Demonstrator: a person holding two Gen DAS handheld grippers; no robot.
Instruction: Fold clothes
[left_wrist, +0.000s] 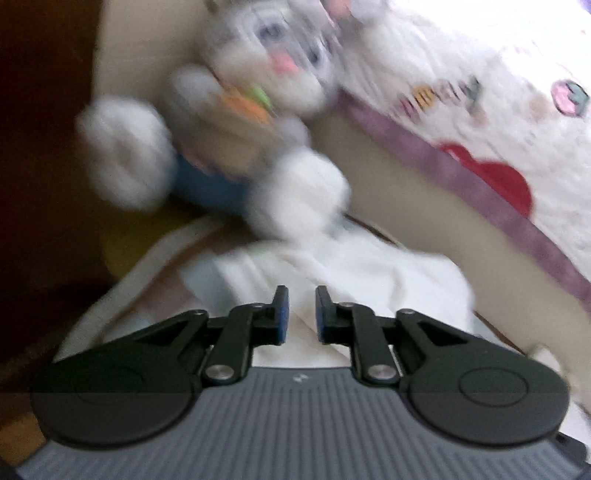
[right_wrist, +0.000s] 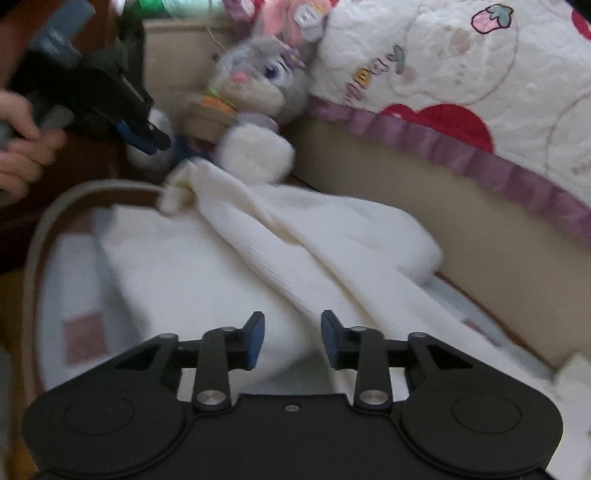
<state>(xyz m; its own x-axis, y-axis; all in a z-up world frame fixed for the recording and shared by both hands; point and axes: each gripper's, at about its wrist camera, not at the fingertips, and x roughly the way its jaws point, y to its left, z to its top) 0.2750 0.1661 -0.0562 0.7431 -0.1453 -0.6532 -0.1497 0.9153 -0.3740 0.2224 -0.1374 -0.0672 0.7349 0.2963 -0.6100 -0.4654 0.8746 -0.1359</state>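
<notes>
A white ribbed knit garment (right_wrist: 229, 266) lies bunched on a pale mat with a beige rim (right_wrist: 40, 229). One corner of the garment is pulled up toward the plush rabbit. My right gripper (right_wrist: 293, 338) hovers open just over the garment's near part, with nothing between its fingers. A hand holds my left gripper (right_wrist: 157, 142) at the upper left, above the garment's raised corner and apart from it. The left wrist view is blurred. It shows the left gripper (left_wrist: 302, 314) open over the white garment (left_wrist: 351, 273), holding nothing.
A grey and white plush rabbit (right_wrist: 258, 99) sits at the far end of the mat, also blurred in the left wrist view (left_wrist: 236, 122). A beige bed edge (right_wrist: 406, 199) with a white quilt (right_wrist: 461, 66), trimmed in purple, runs along the right. Dark wood furniture (left_wrist: 40, 129) stands at the left.
</notes>
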